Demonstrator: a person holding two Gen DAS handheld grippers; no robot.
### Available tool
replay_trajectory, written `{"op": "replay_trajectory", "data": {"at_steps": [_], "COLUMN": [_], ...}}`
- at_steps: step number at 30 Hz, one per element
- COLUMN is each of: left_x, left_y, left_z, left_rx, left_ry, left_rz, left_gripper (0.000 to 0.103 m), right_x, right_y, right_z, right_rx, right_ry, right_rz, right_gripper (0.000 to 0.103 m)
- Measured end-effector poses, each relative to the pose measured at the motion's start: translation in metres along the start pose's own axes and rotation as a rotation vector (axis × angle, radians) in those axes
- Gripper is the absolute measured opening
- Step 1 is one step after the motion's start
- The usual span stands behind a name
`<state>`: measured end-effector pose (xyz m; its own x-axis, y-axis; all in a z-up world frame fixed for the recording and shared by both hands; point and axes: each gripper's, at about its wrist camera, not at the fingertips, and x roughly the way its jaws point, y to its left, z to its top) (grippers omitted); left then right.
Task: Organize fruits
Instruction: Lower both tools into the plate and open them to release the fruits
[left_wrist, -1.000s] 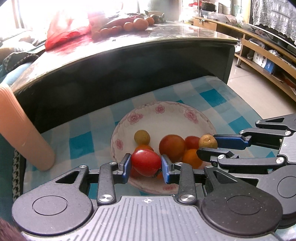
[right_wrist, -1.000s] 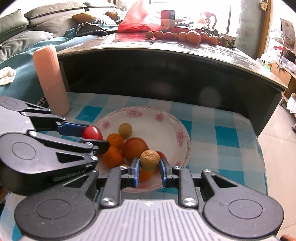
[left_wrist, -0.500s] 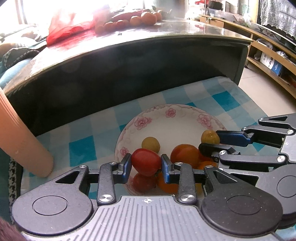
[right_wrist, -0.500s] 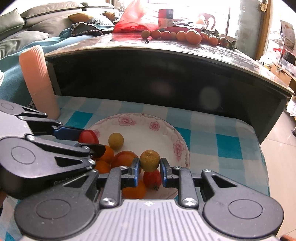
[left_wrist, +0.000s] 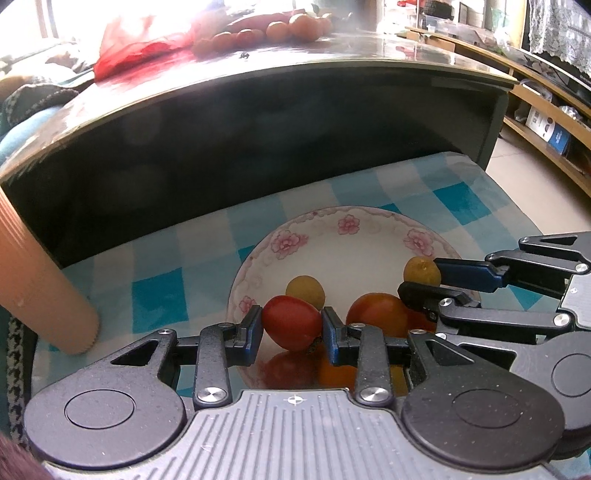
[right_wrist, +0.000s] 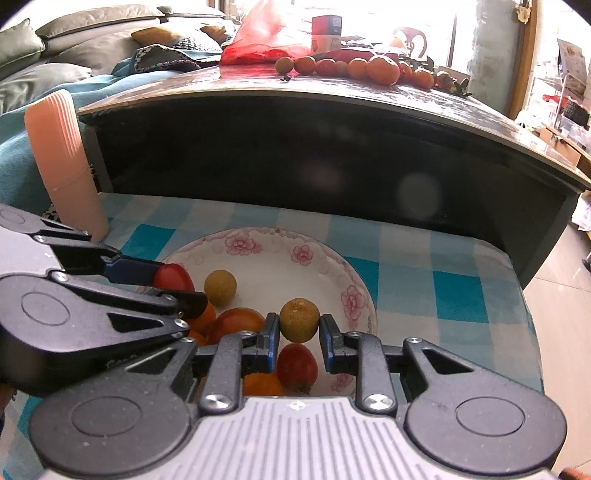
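- the left gripper (left_wrist: 291, 328) pinches a red tomato (left_wrist: 291, 322) between its blue pads, fingers drawn in only as far as the fruit's width, held above the near left part of the floral plate (left_wrist: 314, 229).
- the left wrist view shows the right gripper (left_wrist: 421, 278) from the side, reaching in from the right over the plate with a yellow-brown fruit (left_wrist: 422, 270) at its tips; which of its fingers touch that fruit is hard to read from this angle.
- the right wrist view settles it: the right gripper (right_wrist: 298, 326) clamps the yellow-brown fruit (right_wrist: 299, 319) on both sides, narrowly spread, above the plate's near right part.
- that same view shows the left gripper (right_wrist: 173, 284) from the side at the left, with the red tomato (right_wrist: 173, 277) peeking out at its tips.
- lying in the plate (right_wrist: 332, 258): a small yellow fruit (right_wrist: 220, 287) towards the left, a large orange-red tomato (right_wrist: 236, 326) in the middle, a red one (right_wrist: 297, 367) under the right gripper, and orange fruits (right_wrist: 263, 384) partly hidden beneath the fingers.
- the plate sits on a blue-and-white checked cloth (right_wrist: 424, 266); a ribbed peach cylinder (right_wrist: 64, 162) stands near the cloth's left edge.
- only the right wrist view shows clearly the row of fruits (right_wrist: 354, 68) and the red bag (right_wrist: 258, 40) on the dark table top (right_wrist: 443, 107) behind; in the left wrist view they are washed out by glare.
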<state>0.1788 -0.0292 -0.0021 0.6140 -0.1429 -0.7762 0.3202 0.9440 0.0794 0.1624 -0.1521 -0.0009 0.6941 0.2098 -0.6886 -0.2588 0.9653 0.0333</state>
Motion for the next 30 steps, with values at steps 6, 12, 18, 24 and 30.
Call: {"op": "replay_trajectory", "data": {"at_steps": [6,12,18,24,30], "left_x": [0.0014,0.0009,0.0013,-0.0015,-0.0055], "left_y": [0.0028,0.0038,0.0016,0.0022,0.0020], "left_z": [0.0012,0.0014,0.0001,-0.0001,0.0004], "left_rx": [-0.015,-0.024,-0.012,-0.011,-0.010], "left_ry": [0.002,-0.003,-0.001,-0.006,-0.015], "left_rz": [0.000,0.007,0.008,0.011,0.017], "left_gripper": [0.042,0.048,0.053,0.055,0.061], "right_x": [0.0022,0.0038,0.0028,0.0008,-0.0018], "right_y": [-0.0005,-0.0032,-0.0079,-0.0091,-0.0099], "right_z": [0.0016,0.0027,0.0043,0.0046,0.0053], "right_rx": [0.002,0.017,0.039,0.046,0.051], "right_ry": [-0.004,-0.003,-0.006,-0.009,-0.010], "right_rz": [-0.001,-0.001,-0.008,-0.014,-0.020], "right_gripper": [0.041,0.041,0.041,0.041,0.041]}}
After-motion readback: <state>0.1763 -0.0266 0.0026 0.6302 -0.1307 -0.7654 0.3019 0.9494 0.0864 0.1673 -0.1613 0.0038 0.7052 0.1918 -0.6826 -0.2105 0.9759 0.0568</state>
